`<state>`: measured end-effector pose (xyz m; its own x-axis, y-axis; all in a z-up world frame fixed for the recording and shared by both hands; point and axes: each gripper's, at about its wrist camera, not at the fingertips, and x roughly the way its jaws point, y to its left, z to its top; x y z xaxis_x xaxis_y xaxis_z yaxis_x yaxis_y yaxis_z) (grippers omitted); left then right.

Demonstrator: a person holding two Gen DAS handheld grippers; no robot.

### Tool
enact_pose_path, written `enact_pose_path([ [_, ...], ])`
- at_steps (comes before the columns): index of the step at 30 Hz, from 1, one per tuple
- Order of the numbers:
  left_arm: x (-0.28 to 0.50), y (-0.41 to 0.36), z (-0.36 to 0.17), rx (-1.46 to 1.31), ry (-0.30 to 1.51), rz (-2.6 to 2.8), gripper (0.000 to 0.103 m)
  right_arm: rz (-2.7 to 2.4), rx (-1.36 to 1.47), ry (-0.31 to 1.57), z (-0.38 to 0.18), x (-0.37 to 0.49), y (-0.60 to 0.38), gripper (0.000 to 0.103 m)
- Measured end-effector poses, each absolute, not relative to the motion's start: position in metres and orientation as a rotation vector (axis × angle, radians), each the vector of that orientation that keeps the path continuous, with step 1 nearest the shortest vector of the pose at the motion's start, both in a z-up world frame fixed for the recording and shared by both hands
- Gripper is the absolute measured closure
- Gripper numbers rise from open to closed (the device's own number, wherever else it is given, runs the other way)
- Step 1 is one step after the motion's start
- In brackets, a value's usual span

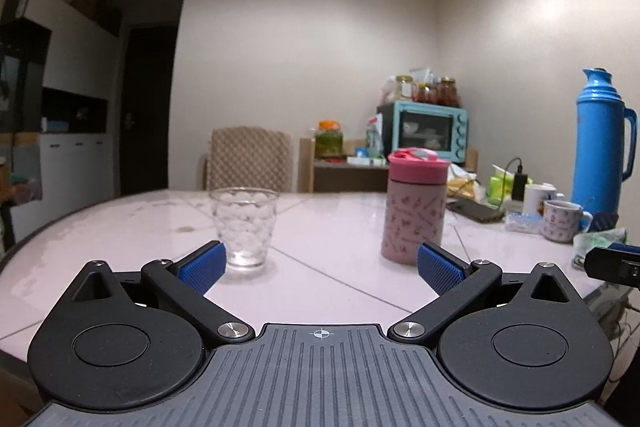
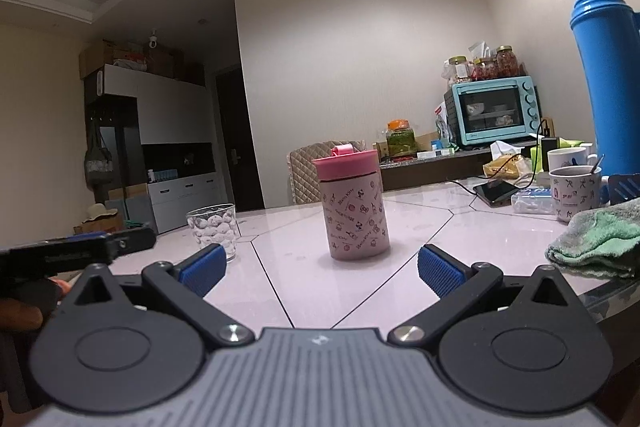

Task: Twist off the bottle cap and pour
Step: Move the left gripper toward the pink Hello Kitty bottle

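Observation:
A pink patterned bottle (image 1: 414, 219) with a darker pink screw cap (image 1: 418, 167) stands upright on the pale table. It also shows in the right wrist view (image 2: 357, 219), with its cap (image 2: 345, 163) on. A clear dimpled glass (image 1: 244, 227) stands empty to its left; it also shows in the right wrist view (image 2: 214, 229). My left gripper (image 1: 320, 263) is open and empty, short of both objects. My right gripper (image 2: 320, 265) is open and empty, facing the bottle from a short distance.
At the table's right stand a tall blue thermos (image 2: 608, 75), two mugs (image 2: 574, 193), a phone (image 2: 496, 191) with a cable and a green cloth (image 2: 596, 241). A chair (image 1: 250, 165) is behind the table. The left gripper's tip (image 2: 80, 253) shows at the left.

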<state>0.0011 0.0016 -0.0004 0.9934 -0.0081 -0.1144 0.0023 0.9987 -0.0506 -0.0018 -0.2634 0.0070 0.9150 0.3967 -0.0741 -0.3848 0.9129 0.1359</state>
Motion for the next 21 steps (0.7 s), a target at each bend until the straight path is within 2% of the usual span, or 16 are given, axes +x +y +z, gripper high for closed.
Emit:
enact_pose_path([
  [8, 0.010, 0.014, -0.003, -0.091, 0.150, -0.022, 0.000, 0.407, 0.116, 0.127, 0.006, 0.012, -0.265, 0.000],
  [13, 0.061, -0.041, -0.002, -0.005, 0.207, -0.001, 0.000, 0.409, 0.112, 0.142, 0.005, 0.020, -0.266, 0.000],
  [21, 0.068, -0.043, -0.004, -0.019, 0.205, 0.003, 0.000, 0.402, 0.085, 0.128, 0.013, 0.033, -0.264, 0.000],
])
